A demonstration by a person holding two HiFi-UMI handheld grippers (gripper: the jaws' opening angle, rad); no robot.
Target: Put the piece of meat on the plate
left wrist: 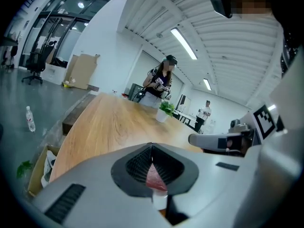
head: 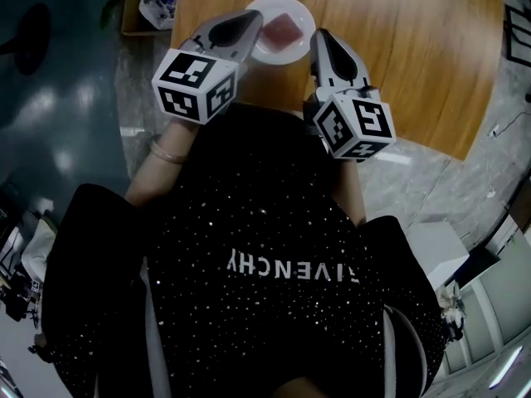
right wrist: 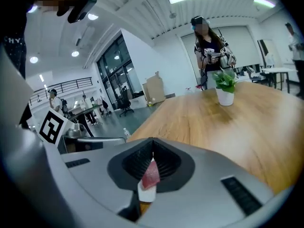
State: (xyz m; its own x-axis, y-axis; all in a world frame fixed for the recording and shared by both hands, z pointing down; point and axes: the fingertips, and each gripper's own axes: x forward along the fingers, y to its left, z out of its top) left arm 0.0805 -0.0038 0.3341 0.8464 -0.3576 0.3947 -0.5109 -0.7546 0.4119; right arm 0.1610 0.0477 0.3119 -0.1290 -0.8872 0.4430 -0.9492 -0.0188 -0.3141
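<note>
Piece of meat (head: 282, 30) on plate (head: 278, 55), gripper views show potted plant (right wrist: 225, 89)

Left claw (head: 255, 16), right claw (head: 320, 35): both closed

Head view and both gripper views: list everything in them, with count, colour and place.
table: one, light wood, in front of the person
plate: one, white, near the table's near edge
piece of meat: one, pink-red, lying on the plate
potted plant: one, green in a white pot, further along the table
cardboard box: one, brown, on the floor left of the table
bottle: one, clear, on the floor
other people: several, beyond the table's far end
black top: one, on the person
left gripper: grey, fingers together, left of the plate
right gripper: grey, fingers together, right of the plate
</note>
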